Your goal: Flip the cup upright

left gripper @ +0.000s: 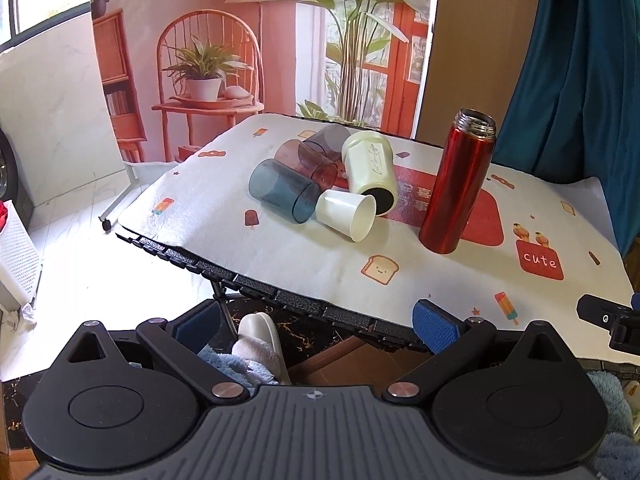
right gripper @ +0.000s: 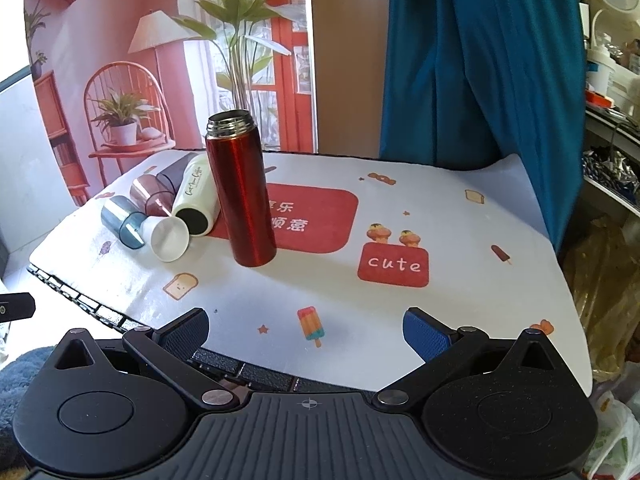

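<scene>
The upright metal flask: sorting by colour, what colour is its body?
Glossy red with a silver threaded neck; right wrist view.

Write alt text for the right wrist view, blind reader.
A red flask stands upright, lid off, on a cartoon-print mat; to its left a cream bottle, white paper cup and three tinted tumblers lie on their sides. The right tongs are open and empty at the table's near edge.

Bright daylight pours in from about nine o'clock in both views, blowing out the floor (left gripper: pixel 76 280) in the left wrist view. The red flask (left gripper: pixel 456 188) carries long white glare streaks down its side. Shadows on the tablecloth (right gripper: pixel 360 320) are soft and short. Focus is crisp mid-frame; fisheye bending curves the curtain (right gripper: pixel 480 60) and edges, corners going black.
</scene>
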`<state>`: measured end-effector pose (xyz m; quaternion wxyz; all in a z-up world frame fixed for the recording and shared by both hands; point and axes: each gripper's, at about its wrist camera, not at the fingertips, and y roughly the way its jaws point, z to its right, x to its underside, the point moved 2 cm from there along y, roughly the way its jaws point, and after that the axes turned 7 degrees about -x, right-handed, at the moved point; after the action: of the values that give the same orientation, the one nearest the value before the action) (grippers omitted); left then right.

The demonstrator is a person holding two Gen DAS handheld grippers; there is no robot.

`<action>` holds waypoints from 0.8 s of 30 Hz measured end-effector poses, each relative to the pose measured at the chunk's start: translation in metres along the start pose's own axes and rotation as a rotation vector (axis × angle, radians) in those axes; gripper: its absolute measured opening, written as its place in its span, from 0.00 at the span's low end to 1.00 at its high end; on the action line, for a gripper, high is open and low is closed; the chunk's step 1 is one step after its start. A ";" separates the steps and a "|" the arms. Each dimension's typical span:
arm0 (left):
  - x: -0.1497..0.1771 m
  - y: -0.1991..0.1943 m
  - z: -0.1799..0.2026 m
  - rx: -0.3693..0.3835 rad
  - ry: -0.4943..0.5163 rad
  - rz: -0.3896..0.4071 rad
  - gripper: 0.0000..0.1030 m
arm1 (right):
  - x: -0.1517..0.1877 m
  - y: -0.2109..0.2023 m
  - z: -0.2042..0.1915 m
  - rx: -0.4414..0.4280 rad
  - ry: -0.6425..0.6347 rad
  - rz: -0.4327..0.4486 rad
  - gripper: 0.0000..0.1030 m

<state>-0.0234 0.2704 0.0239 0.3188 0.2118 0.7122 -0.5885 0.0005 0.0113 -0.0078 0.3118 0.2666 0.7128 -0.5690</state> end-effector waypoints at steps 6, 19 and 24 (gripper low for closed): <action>0.000 0.000 -0.001 -0.004 -0.007 -0.002 1.00 | 0.001 0.000 0.000 0.000 0.002 -0.003 1.00; -0.001 0.001 -0.002 -0.013 -0.014 -0.002 1.00 | 0.001 0.004 0.002 0.001 0.015 -0.018 1.00; 0.000 0.002 -0.002 -0.016 -0.019 -0.003 1.00 | 0.001 0.004 0.002 0.000 0.015 -0.019 1.00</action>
<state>-0.0226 0.2728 0.0228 0.3263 0.2027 0.7140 -0.5853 0.0029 0.0098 -0.0111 0.3011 0.2643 0.7174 -0.5699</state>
